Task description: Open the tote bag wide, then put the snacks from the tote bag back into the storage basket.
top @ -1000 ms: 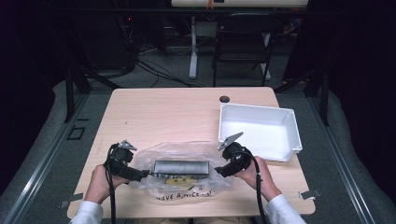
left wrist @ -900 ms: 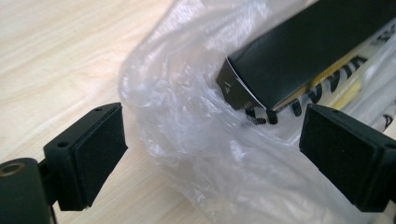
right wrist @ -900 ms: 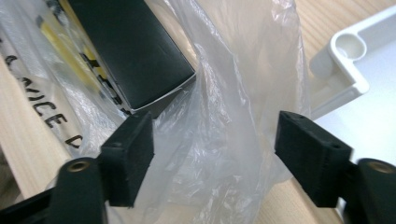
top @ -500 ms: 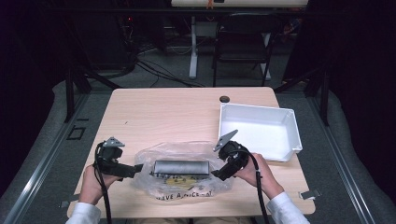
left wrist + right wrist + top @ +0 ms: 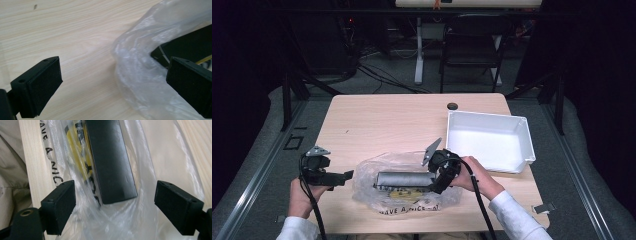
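A clear plastic bag printed with black letters lies near the table's front edge, with a long dark box inside it. My left gripper is just left of the bag and open; its jaws have just been opening. In the left gripper view the bag's edge reaches between the pads without touching them. My right gripper hovers at the bag's right end, open and also just opened. In the right gripper view the box end lies between the jaws, under the plastic.
A white tray stands empty at the table's right side, close behind my right hand. Bare wood stretches behind the bag. A small dark disc sits at the far edge. Beyond the table are a chair and cables.
My left gripper has drawn back to the left, off the bag. The right gripper has risen a little and shifted over the bag's right end. Both pairs of jaws stand wider.
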### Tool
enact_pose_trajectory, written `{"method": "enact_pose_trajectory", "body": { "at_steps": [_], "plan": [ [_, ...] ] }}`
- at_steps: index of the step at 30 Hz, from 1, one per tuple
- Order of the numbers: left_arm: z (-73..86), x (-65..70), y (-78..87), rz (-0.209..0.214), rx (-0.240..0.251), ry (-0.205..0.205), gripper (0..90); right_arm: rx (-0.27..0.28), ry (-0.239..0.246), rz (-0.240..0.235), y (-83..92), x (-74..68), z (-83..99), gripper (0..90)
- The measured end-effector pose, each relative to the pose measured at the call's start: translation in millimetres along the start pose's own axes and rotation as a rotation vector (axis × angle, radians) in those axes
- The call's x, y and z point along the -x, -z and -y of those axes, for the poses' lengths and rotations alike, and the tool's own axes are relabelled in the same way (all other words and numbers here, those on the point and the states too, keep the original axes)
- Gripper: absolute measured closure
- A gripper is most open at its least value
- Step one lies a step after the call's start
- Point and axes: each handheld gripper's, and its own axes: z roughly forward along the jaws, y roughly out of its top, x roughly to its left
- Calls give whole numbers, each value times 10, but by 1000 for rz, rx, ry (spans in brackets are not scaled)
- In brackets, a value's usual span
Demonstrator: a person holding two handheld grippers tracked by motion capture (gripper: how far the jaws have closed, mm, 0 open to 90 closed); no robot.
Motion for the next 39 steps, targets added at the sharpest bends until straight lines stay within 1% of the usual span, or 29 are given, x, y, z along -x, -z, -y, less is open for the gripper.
{"method": "enact_pose_trajectory", "body": {
  "at_steps": [1,2,3,4,5,6,8,9,11,12,14,15,17,18,20,21,24,25,28,31,34,35,36,37,39],
  "plan": [
    [9,-24,-11,-4,-9,0,0,-8,3,-4,-26,0,-25,174],
    [20,-41,-23,-16,-14,5,0,-10,15,-5,-50,2,-48,184],
    [28,-60,-34,-29,-26,2,0,-19,25,-13,-72,7,-70,192],
    [37,-77,-50,-31,-29,3,0,-28,33,-19,-95,9,-91,211],
    [45,-87,-60,-34,-32,12,0,-28,43,-19,-117,7,-107,227],
    [49,-98,-68,-30,-34,15,0,-33,54,-28,-143,12,-122,234],
    [51,-102,-75,-31,-36,18,0,-64,78,-25,-181,19,-156,247],
    [49,-100,-74,-32,-36,17,0,-65,82,-32,-207,22,-166,254],
    [45,-88,-77,-33,-37,16,0,-71,95,-29,-244,25,-188,272],
    [41,-85,-77,-31,-37,12,0,-95,110,-33,-257,28,-205,282],
    [34,-78,-88,-28,-36,7,0,-113,126,-23,-289,23,-233,314],
    [32,-76,-92,-27,-37,7,0,-121,142,-26,-303,24,-248,338],
    [35,-76,-107,-29,-35,6,0,-132,159,-26,-334,14,-276,361],
    [34,-81,-107,-21,-43,5,0,-140,167,-27,-352,8,-289,373],
    [35,-89,-110,-21,-46,6,0,-159,182,-31,-385,5,-316,380],
    [35,-92,-112,-19,-47,6,0,-159,184,-25,-404,5,-326,403],
    [35,-84,-130,-20,-46,3,0,-172,197,-24,-449,14,-361,425],
    [29,-82,-129,-15,-58,0,0,-184,204,-34,-459,15,-374,427],
    [26,-72,-144,-8,-65,-3,0,-201,220,-46,-496,18,-409,420],
    [31,-71,-156,-5,-70,-4,0,-210,229,-51,-520,25,-440,418],
    [30,-67,-148,-6,-71,-5,0,-238,245,-51,-555,23,-464,409],
    [28,-65,-148,-6,-69,-5,0,-242,244,-50,-569,17,-469,406],
    [25,-67,-148,-6,-70,-11,0,-260,249,-50,-576,17,-479,405],
    [23,-65,-154,-3,-73,-10,0,-261,246,-53,-593,13,-483,403],
    [21,-59,-163,0,-73,-6,0,-280,257,-54,-620,14,-493,400]
  ]
}}
